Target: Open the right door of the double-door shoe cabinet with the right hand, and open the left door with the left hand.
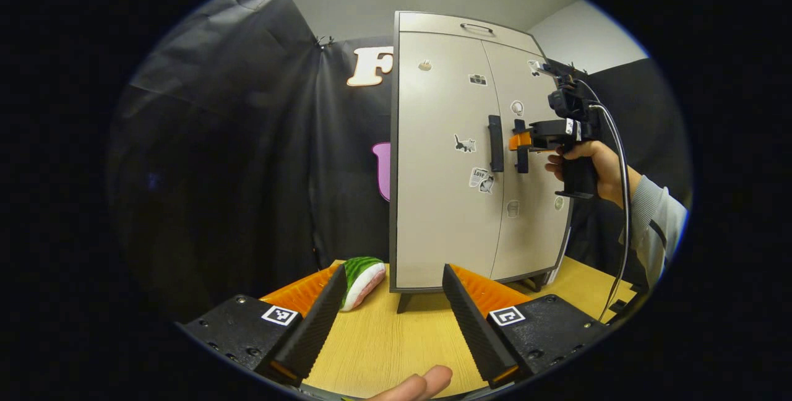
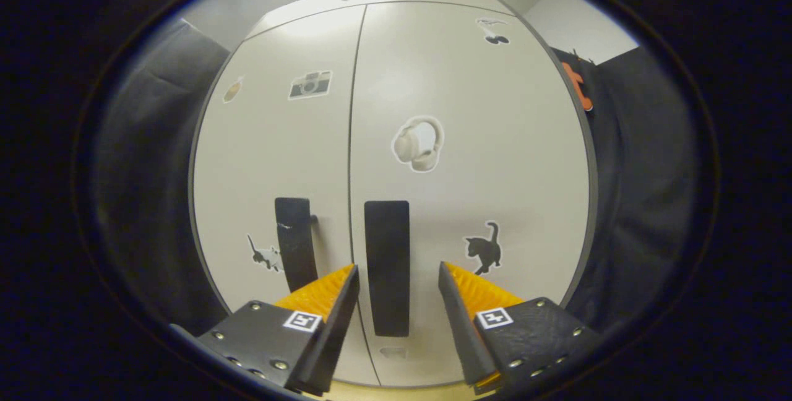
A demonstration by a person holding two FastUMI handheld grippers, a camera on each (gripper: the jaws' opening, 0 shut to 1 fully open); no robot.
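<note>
Ahead, the smooth flat-panelled shoe cabinet [image 1: 458,159] is seen standing shut on the wood-grain table [image 1: 383,339]. Right gripper [image 2: 396,277] is held spread around the right door's slab-shaped handle [image 2: 387,265]; left gripper [image 1: 393,277] is held spread, near.

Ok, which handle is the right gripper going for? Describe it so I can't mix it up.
Start at the pale double-door shoe cabinet standing on the wooden table. Two black vertical handles flank its centre seam. The right door handle lies between the open right gripper fingers, below a headphones sticker; the left door handle sits by a camera sticker's door.
</note>
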